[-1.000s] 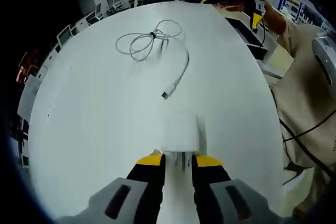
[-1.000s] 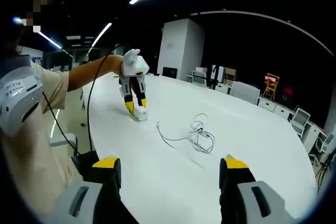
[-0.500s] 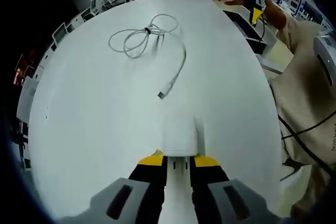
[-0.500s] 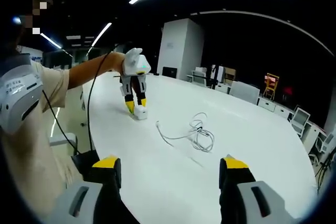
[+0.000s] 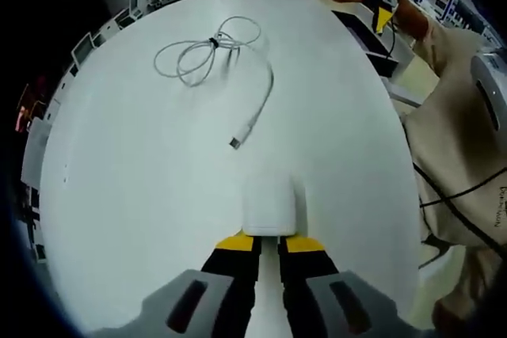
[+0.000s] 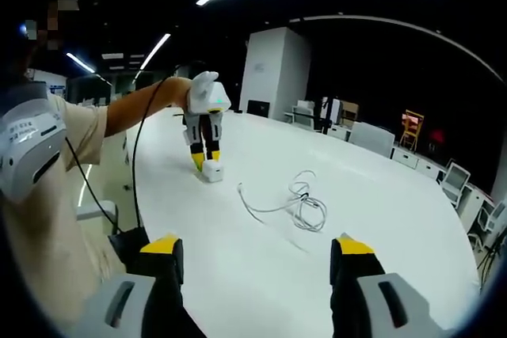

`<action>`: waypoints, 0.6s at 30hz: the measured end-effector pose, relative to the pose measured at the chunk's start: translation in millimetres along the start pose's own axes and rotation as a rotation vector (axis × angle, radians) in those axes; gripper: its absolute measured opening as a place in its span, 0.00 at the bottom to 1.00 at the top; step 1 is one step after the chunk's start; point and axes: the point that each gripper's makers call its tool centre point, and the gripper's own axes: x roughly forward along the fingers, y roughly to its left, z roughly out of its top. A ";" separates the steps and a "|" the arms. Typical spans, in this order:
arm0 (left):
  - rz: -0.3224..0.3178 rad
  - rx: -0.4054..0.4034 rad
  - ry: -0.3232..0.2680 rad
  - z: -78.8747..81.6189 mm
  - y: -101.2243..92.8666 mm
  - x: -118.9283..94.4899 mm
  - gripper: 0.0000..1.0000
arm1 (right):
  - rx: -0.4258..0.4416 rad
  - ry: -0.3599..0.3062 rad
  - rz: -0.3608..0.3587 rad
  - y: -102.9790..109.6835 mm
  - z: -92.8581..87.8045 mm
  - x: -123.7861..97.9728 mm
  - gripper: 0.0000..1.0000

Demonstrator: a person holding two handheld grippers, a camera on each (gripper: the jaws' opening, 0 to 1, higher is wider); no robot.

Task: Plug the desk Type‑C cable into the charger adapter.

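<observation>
The left gripper [image 5: 267, 243], jaws closed on the near edge of the white charger adapter [image 5: 272, 207], sits on the white table [image 5: 119, 195]. The Type-C cable's plug [image 5: 235, 142] lies just beyond, far-left. The right gripper [image 6: 255, 252] hangs open, farther off.

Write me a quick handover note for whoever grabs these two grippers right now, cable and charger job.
Left gripper: jaws nearly closed at the near end of the white charger adapter, which sits on the white table; a firm grip cannot be confirmed.
Right gripper: open, empty, held above the table.
Type-C cable: loosely coiled, its free plug lying just beyond the adapter, apart from it.
Done: left gripper at the adapter.
Left: pick up the plug, insert it.
</observation>
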 end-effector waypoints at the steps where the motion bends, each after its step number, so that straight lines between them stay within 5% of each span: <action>1: -0.001 0.001 0.000 -0.1 0.2 -0.2 0.11 | -0.001 0.001 0.003 0.4 0.4 1.1 0.74; 18: 0.015 0.024 -0.131 -1.8 -1.0 -1.8 0.11 | -0.059 0.032 0.007 -4.3 30.4 24.7 0.70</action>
